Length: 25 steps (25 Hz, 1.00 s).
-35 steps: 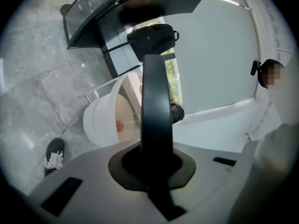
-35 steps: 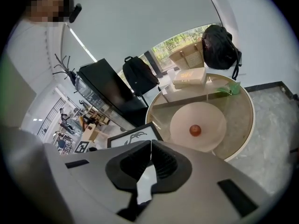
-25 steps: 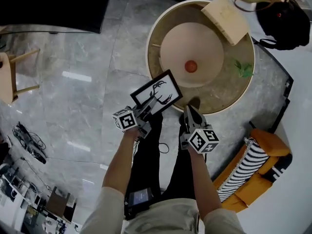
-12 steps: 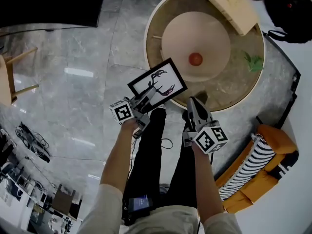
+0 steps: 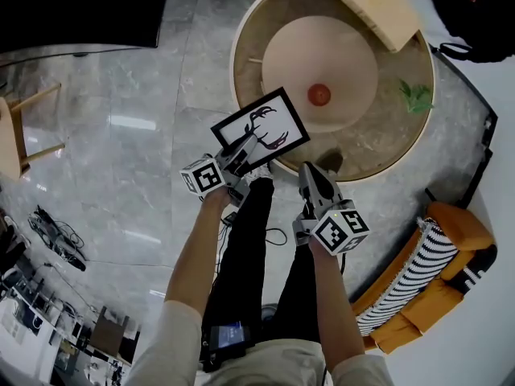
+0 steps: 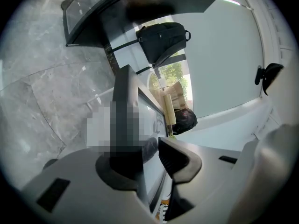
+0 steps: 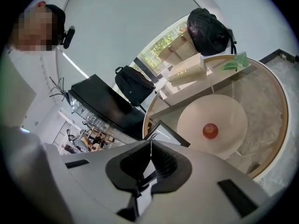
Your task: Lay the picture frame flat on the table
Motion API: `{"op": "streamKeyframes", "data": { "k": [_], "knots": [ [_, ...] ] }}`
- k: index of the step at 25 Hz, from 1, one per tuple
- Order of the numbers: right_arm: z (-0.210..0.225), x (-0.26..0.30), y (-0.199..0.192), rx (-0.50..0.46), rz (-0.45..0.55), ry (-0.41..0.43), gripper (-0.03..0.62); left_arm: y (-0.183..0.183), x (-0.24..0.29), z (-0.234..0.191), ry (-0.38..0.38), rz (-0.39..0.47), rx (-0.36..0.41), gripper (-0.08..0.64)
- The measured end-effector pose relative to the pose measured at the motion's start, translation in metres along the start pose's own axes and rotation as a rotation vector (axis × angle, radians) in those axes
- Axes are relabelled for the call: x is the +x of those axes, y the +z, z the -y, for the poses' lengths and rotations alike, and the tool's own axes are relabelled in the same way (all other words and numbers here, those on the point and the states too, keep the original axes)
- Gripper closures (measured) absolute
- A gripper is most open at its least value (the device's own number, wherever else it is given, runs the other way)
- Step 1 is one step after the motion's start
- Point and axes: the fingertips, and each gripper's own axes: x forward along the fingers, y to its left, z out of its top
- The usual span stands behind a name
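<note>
The black picture frame point(image 5: 260, 129) with a deer-antler drawing lies tilted across the near left rim of the round table point(image 5: 400, 147). My left gripper point(image 5: 245, 147) is at its near edge. Its jaws are opening. In the left gripper view the frame point(image 6: 125, 92) stands edge-on between the jaws of the left gripper point(image 6: 149, 148). It rests by the left jaw, with a gap to the right one. My right gripper point(image 5: 308, 171) hovers just right of the frame, shut and empty. In the right gripper view the frame's corner point(image 7: 175, 138) shows beyond the closed right gripper point(image 7: 150, 143).
A cream round dish point(image 5: 322, 59) with a red apple point(image 5: 319, 95) sits mid-table. A wooden board point(image 5: 378, 6) and a green leaf point(image 5: 416, 96) lie farther back. A black bag point(image 5: 475, 14) is beyond, and an orange chair with a striped cushion point(image 5: 426, 284) at the right.
The frame and my left gripper have shifted a little up and farther over the table's rim. The right gripper has stayed close beside them.
</note>
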Motion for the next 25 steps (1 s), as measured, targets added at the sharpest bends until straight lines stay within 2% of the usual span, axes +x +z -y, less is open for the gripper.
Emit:
{"op": "streamKeyframes", "data": {
  "k": [3,4,12,20,25],
  "knots": [
    [0.002,-0.001,0.001,0.048,0.019,-0.003,0.558,0.000,0.002,-0.002,0.027,0.001,0.013,0.424],
    [0.001,-0.001,0.001,0.052,0.022,-0.002,0.558,0.000,0.002,-0.003,0.045,0.000,0.020,0.394],
    [-0.005,-0.013,-0.010,0.026,0.011,0.014,0.558,-0.007,0.004,-0.008,0.142,-0.051,0.098,0.295],
    [0.000,-0.029,-0.028,0.001,-0.031,0.052,0.558,-0.016,-0.015,-0.015,0.199,0.004,0.112,0.282],
    [0.002,-0.044,-0.031,-0.071,-0.051,0.069,0.558,-0.021,-0.039,-0.013,0.209,0.071,0.104,0.282]
  ]
}}
